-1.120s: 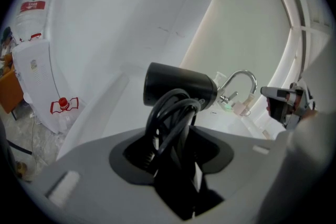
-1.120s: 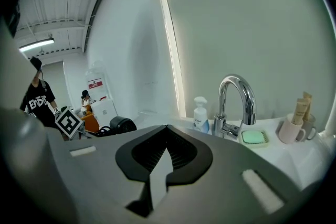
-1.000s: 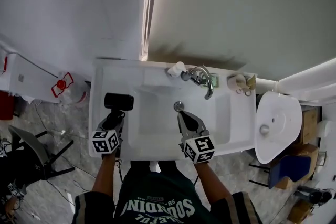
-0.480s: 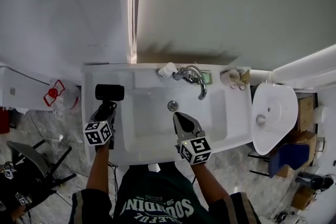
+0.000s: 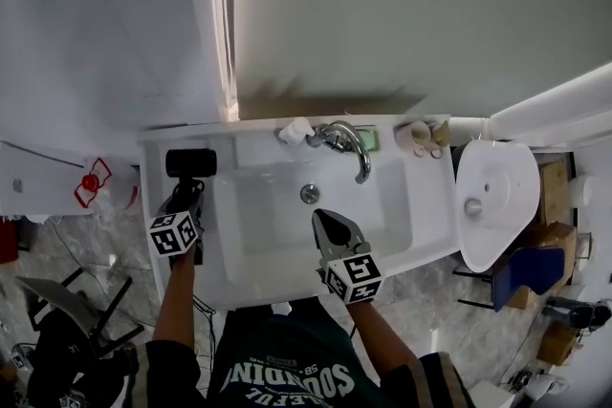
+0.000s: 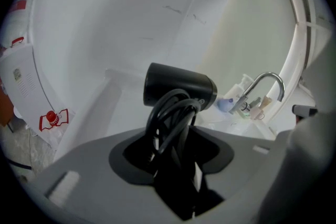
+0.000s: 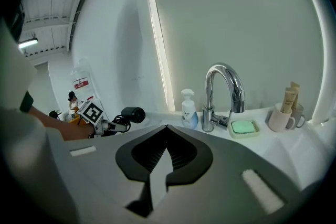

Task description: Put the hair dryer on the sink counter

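Observation:
The black hair dryer (image 5: 190,163) is over the left strip of the white sink counter (image 5: 153,205), its barrel lying crosswise near the back wall. My left gripper (image 5: 185,193) is shut on its handle, which has the black cord wound round it. In the left gripper view the hair dryer (image 6: 178,86) rises from between the jaws of the left gripper (image 6: 173,131). I cannot tell whether it touches the counter. My right gripper (image 5: 321,218) is shut and empty above the front of the basin. In the right gripper view the right gripper (image 7: 167,126) has its tips together.
At the back of the sink stand a chrome faucet (image 5: 348,144), a soap bottle (image 5: 295,130), a green soap dish (image 5: 372,139) and a cup (image 5: 413,136). A second white fixture (image 5: 492,201) is to the right. A red-marked container (image 5: 92,182) sits left of the counter.
My left gripper has carried the hair dryer further back along the left counter strip, toward the wall. The right gripper has stayed over the basin's front.

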`<action>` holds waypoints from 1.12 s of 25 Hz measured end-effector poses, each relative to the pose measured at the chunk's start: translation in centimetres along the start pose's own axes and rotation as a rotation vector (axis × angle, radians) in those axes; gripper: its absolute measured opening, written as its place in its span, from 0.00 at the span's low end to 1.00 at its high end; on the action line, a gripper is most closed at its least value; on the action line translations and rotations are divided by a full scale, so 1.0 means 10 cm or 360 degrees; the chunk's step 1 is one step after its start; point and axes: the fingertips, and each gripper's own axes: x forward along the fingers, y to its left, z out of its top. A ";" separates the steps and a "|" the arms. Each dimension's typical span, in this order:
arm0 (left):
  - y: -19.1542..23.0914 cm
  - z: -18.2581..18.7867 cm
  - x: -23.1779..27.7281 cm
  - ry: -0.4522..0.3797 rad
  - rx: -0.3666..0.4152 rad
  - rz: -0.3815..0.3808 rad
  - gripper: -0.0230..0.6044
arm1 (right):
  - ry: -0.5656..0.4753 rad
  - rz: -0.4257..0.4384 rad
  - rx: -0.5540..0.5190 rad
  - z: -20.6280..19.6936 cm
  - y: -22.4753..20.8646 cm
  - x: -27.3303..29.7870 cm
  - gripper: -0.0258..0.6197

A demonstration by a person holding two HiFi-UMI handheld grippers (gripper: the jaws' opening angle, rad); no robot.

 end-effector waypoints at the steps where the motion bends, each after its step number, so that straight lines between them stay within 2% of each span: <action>1: 0.01 0.00 0.03 0.0007 0.0005 0.0008 0.41 | 0.0003 -0.0005 0.0001 -0.01 -0.01 0.00 0.04; 6: 0.08 -0.01 0.15 0.0048 0.0030 0.0057 0.41 | 0.0016 -0.0029 0.0012 -0.04 -0.04 -0.04 0.04; 22: 0.21 -0.15 0.36 0.0125 -0.0022 0.0161 0.41 | 0.0019 -0.0081 0.0038 -0.11 -0.13 -0.16 0.04; 28: 0.17 -0.14 0.39 0.0131 0.0012 0.0174 0.41 | 0.0011 -0.0083 0.0046 -0.14 -0.15 -0.20 0.04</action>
